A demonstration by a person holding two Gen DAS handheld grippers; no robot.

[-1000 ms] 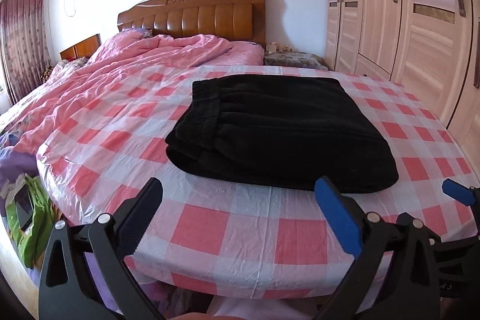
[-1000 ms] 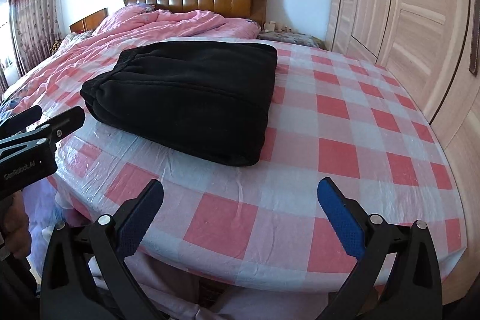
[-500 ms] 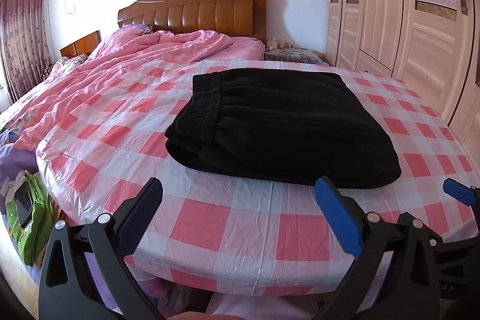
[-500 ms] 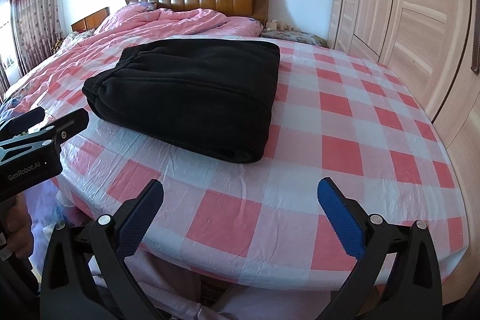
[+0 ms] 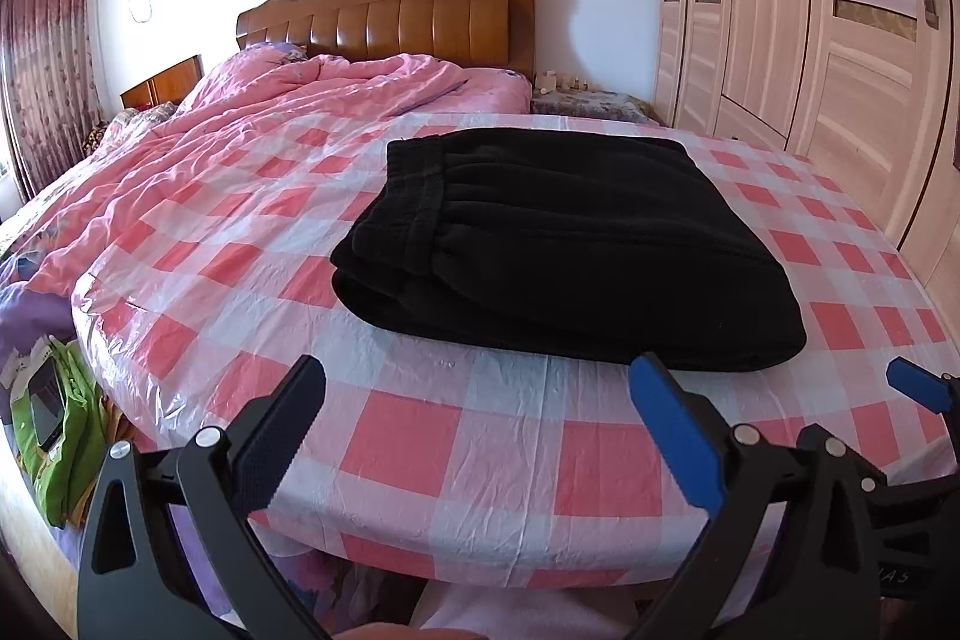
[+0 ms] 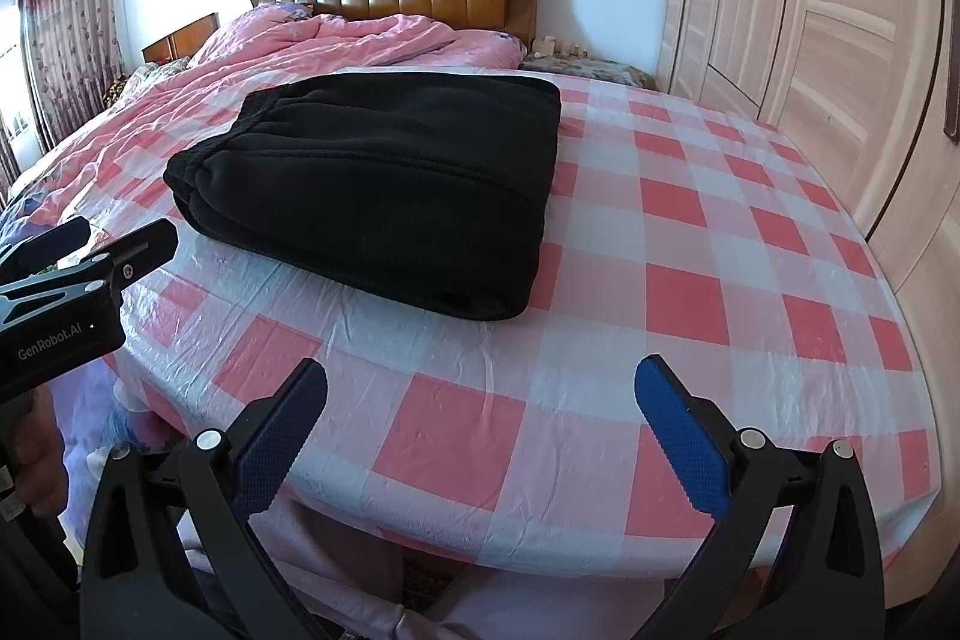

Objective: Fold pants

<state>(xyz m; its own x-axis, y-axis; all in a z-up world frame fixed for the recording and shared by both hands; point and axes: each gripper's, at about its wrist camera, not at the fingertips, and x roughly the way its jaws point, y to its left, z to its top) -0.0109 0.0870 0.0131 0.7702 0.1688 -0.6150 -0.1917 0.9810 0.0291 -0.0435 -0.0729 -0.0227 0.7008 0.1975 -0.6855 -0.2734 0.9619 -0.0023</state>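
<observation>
Item: black fleece pants, folded into a thick rectangular stack. Location: lying flat on the pink-and-white checked plastic cover spread over the bed, near its foot edge, well short of the crumpled pink duvet and wooden headboard.

Condition: elastic waistband showing on the top layer at the left end; several layers visible along the near-left corner; rounded fold along the right end. Appears already folded, or close to it.

Handling, as judged: soft, limp, fairly bulky, light to moderate in weight; not fragile. Plush pile likely to give good grip to ribbed pads. Shiny cover underneath probably slippery, so stack liable to slide if pushed, not lifted. Layers liable to splay if pinched singly.

Suggested hold: near-left corner and near-right rounded edge, one tool at each, pinching through all layers together.

Tools: left gripper fingers spread wide, nothing between them, hovering at the bed's foot edge, clear of the pants. Right gripper likewise spread and empty, beside it to the right.

Surroundings: wardrobe along the right wall; green bag on the floor at left.
</observation>
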